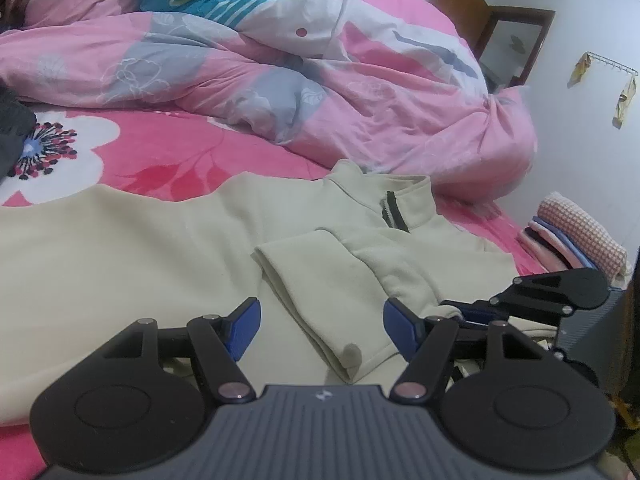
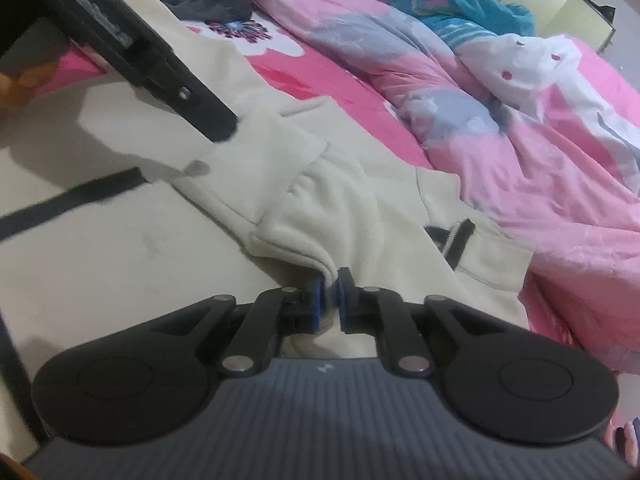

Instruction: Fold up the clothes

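Unlabelled cream fleece (image 2: 348, 216) between fingers (image 2: 316, 304)

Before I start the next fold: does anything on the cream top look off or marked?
One thing: a small dark spot on the sleeve folded across the cream top, near its cuff edge. Whether it is a stain or a shadow I cannot tell. The right gripper is shut on a bunch of the fabric.

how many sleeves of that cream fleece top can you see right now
1. One sleeve lies folded across the cream fleece top, its cuff toward the left gripper, with the right gripper pinching it. The other sleeve may be hidden.
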{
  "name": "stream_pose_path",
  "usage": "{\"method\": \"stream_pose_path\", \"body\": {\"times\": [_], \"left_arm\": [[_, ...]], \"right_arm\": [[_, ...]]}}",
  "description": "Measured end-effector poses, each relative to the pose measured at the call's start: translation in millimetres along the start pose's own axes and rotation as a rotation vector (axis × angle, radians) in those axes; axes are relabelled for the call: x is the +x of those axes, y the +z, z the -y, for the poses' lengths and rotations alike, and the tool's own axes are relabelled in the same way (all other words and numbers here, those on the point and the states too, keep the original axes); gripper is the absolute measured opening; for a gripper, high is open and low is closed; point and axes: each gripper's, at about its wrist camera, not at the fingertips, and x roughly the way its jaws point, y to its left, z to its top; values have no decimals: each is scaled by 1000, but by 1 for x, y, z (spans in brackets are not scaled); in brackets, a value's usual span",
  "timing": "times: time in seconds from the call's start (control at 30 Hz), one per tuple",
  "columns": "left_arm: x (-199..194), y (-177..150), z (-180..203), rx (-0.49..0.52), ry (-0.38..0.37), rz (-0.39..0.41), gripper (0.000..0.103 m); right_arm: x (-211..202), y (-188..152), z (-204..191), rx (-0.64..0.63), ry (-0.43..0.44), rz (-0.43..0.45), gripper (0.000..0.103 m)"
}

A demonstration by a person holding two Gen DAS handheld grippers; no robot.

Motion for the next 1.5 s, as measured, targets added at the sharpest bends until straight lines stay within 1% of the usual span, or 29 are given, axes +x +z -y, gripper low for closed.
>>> {"method": "stream_pose_path", "body": {"times": [0.03,0.07,0.1,0.17,0.2,0.27,0.3,0.33,0.37,0.4,0.47,0.5,0.53,0.57,0.63,0.7,0.77,0.83,0.9,0.93,0.97,1.0,1.03,1.07,1.1,1.17,1.2,1.37,1.5], "left_arm": [[0,0,0,-3,-2,1,68],[-1,1,-1,-7,-4,4,68],[-2,2,-1,-10,-6,8,68],[-5,2,-1,-7,-5,23,68],[-7,2,1,4,-4,36,68],[-11,2,7,39,-6,63,68],[-11,1,11,53,-19,61,68],[-10,1,15,67,-34,58,68],[-10,0,19,81,-49,55,68],[-10,-1,23,94,-64,52,68],[-3,-4,31,103,-104,23,68],[0,-6,33,107,-112,9,68],[4,-9,35,113,-115,-9,68],[7,-11,36,118,-111,-23,67],[13,-15,37,128,-102,-46,66],[14,-16,35,127,-99,-53,66],[15,-17,34,125,-102,-55,66],[16,-17,34,131,-95,-58,66],[17,-18,33,135,-87,-62,66],[17,-18,34,136,-83,-60,65],[17,-18,34,135,-82,-59,65],[17,-18,34,134,-81,-58,64],[17,-18,34,133,-80,-57,64],[17,-18,33,131,-78,-56,63],[17,-18,33,130,-76,-55,62],[17,-18,32,125,-73,-55,61],[17,-18,32,124,-70,-54,61],[17,-17,30,114,-64,-54,60],[18,-16,27,96,-60,-61,60]], "right_arm": [[-4,3,1,5,17,8,12],[-9,5,3,20,40,17,20],[-14,7,6,36,62,26,25],[-28,7,17,113,111,48,26],[-34,5,25,169,142,63,28],[-45,-7,50,312,145,81,31],[-51,-12,63,383,145,90,33],[-52,-20,78,445,115,87,35],[-54,-27,93,505,82,85,41],[-55,-35,109,566,48,82,44],[-44,-48,141,609,0,44,44],[-39,-55,157,629,-23,24,44],[-29,-57,164,566,-39,-11,44],[-18,-59,168,476,-58,-52,44],[8,-62,178,341,-72,-138,44],[29,-66,189,281,-90,-201,44],[48,-70,203,260,-76,-251,45],[62,-76,213,262,-36,-301,48],[69,-82,217,258,-9,-320,55],[69,-82,218,267,-10,-322,57],[68,-83,222,303,3,-325,54],[67,-85,226,341,17,-328,49],[66,-86,227,369,36,-327,41],[64,-85,225,365,48,-328,18],[63,-83,222,359,59,-329,3],[58,-81,210,288,37,-326,1],[56,-80,209,279,31,-321,1],[46,-83,225,312,-10,-285,1],[52,-92,229,321,-32,-307,1]]}}
